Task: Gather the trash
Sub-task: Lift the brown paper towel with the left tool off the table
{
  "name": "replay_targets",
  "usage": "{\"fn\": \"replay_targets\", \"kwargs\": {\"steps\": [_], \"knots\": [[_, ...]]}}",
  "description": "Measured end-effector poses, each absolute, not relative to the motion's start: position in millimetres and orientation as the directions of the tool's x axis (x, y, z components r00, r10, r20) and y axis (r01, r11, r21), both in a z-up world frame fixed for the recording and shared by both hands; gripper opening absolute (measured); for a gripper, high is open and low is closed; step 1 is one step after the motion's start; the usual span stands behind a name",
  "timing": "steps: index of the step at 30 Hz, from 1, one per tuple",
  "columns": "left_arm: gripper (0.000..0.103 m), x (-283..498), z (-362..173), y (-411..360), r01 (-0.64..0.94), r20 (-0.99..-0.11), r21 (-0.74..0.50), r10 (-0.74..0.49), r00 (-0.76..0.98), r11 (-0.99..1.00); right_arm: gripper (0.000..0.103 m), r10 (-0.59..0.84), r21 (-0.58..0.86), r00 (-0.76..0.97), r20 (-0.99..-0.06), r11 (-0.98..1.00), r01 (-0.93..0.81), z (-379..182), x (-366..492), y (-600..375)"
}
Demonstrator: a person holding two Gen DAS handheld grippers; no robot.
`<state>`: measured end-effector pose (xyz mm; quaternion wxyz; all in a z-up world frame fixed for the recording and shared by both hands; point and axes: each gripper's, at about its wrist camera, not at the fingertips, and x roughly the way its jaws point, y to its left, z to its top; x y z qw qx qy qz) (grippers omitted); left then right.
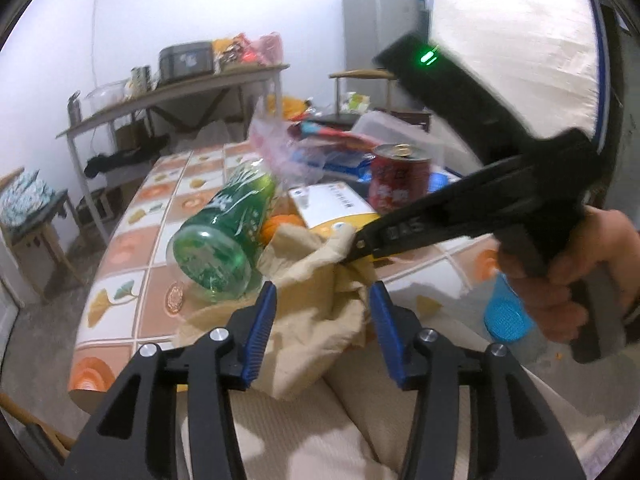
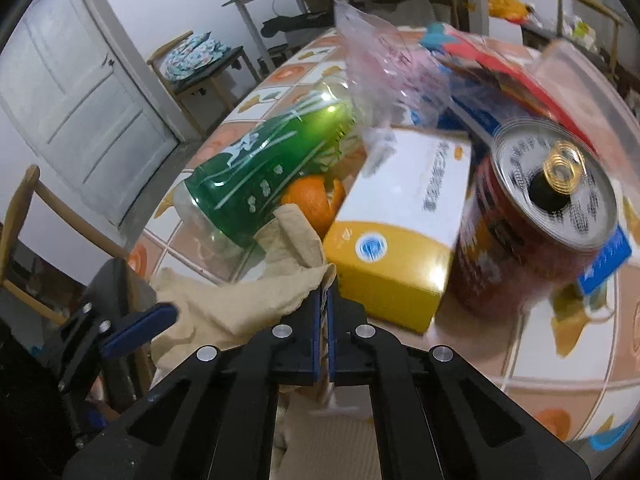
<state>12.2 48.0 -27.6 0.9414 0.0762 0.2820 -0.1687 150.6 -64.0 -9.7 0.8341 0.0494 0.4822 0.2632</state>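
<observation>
**Trash bag pinched at the table's edge, litter not yet in**

Patterned tiles in orange and cream cover the tabletop [image 1: 132, 240], which stands in a plain room with a white panelled door [image 2: 76, 92] and a cluttered side bench [image 1: 176, 92] behind it; on the table the trash lies heaped together: a green plastic bottle [image 1: 224, 236] on its side, orange peel [image 2: 312, 200] tucked against it, a white and yellow carton [image 2: 400, 224], a red drinks can [image 2: 528, 240] standing upright, and a crumpled clear plastic bag [image 2: 384, 76] behind them.

A tan fabric bag [image 1: 316, 292] hangs at the near edge of the table, touching the bottle's base; nothing appears to be inside it yet, though its opening is partly hidden, so I judge the collecting barely begun; every piece is left to gather.

The right gripper [image 2: 325, 300] points steeply down from the near side, its jaws closed tight on the bag's rim, a fold of cloth showing between the blue pads; in the left wrist view the person's right hand [image 1: 576, 276] grips its handle.

The left gripper [image 1: 323, 312] points down toward the bag at a gentler angle, its fingers [image 1: 262, 328] standing moderately apart on either side of the cloth and not pressing it; it holds nothing.
</observation>
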Motion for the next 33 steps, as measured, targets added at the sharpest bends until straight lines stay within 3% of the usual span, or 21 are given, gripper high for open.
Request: {"fn": "replay_targets", "kwargs": {"steps": [6, 11, 21, 27, 33], "knots": [[0.048, 1.2, -27.4, 41.8, 0.381, -0.586, 0.075, -0.268, 0.765, 0.922, 0.001, 0.487, 0.385, 0.376, -0.788, 0.867, -0.316, -19.9, 136.6, -89.9], [0.051, 19.3, -38.8, 56.3, 0.349, -0.655, -0.066, -0.304, 0.692, 0.935, 0.001, 0.512, 0.454, 0.354, -0.783, 0.859, -0.236, -30.3, 134.4, -114.1], [0.059, 49.3, -61.7, 56.1, 0.369, -0.697, -0.204, -0.399, 0.595, 0.907, 0.001, 0.617, 0.594, 0.298, -0.728, 0.785, -0.174, -39.9, 139.1, -137.9], [0.059, 53.1, -64.3, 51.4, 0.399, -0.674, -0.261, -0.461, 0.577, 0.879, 0.001, 0.764, 0.756, 0.178, -0.620, 0.642, -0.126, -57.0, 137.8, -141.0], [0.055, 52.7, -65.0, 43.1, 0.435, -0.671, -0.217, -0.457, 0.584, 0.874, 0.001, 0.855, 0.850, 0.093, -0.511, 0.518, -0.094, -60.1, 138.1, -145.8]]}}
